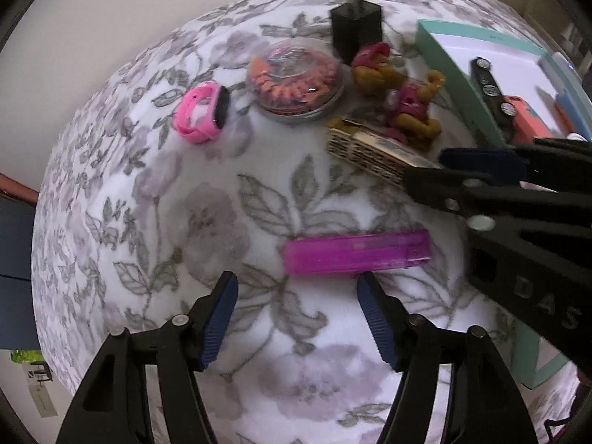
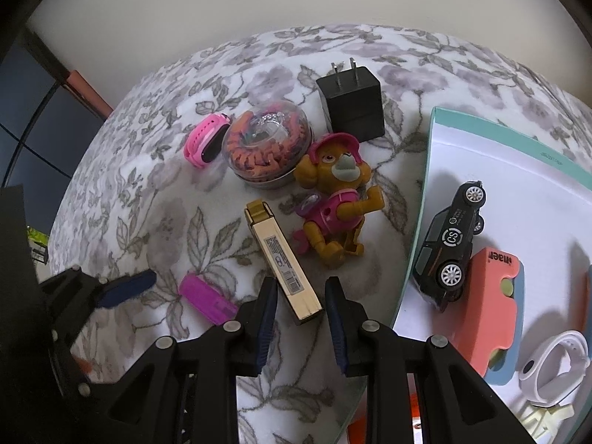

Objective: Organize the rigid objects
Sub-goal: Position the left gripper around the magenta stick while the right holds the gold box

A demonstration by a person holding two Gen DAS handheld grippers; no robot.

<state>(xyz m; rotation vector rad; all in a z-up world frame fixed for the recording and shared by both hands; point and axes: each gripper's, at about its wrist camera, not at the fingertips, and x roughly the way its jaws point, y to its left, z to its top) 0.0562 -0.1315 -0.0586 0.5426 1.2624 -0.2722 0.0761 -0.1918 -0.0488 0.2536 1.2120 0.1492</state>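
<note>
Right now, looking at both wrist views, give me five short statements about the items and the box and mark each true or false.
1. The toy car lies inside the box. True.
2. The purple lighter is in the box. False: it lies on the floral cloth, just ahead of the left gripper.
3. The left gripper is open with nothing between its fingers. True.
4. The charger is plugged into a wall. False: it rests on the cloth with its prongs bare.
5. The pink watch lies beside the round container. True.
</note>
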